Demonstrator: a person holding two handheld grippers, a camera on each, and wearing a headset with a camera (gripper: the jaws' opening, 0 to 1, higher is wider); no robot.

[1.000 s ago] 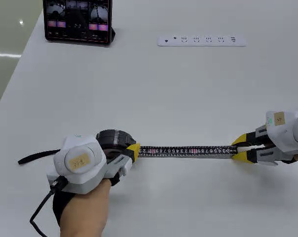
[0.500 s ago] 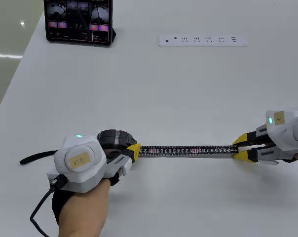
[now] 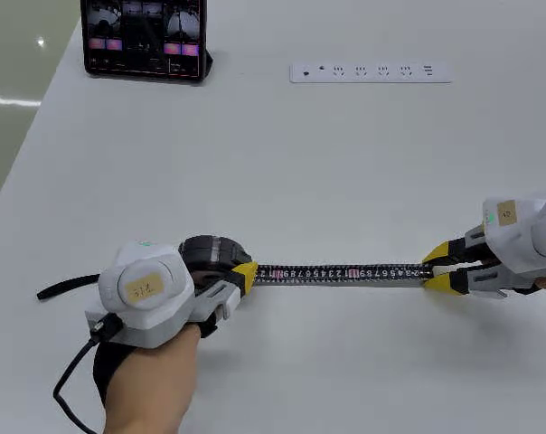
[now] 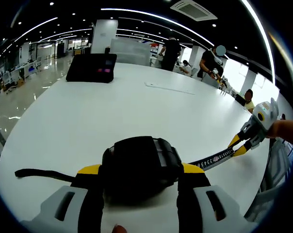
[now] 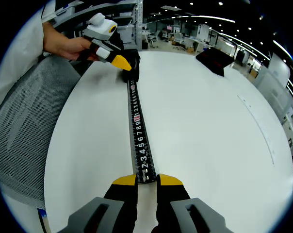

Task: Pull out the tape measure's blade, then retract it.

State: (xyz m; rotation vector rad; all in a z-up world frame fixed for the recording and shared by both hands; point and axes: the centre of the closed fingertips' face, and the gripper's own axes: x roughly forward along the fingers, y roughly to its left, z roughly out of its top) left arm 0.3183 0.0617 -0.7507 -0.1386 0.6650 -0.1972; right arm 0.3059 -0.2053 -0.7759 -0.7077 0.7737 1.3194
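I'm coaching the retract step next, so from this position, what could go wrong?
1. The blade is stretched out, its end pinched in the right gripper; released abruptly, it could whip back into the case.
2. The left gripper holds the case only by its sides; a harder pull might twist it or drag it out.

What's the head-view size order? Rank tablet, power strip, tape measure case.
1. tablet
2-3. power strip and tape measure case: unsure. The strip is long and thin, and the case is nearer and partly covered.
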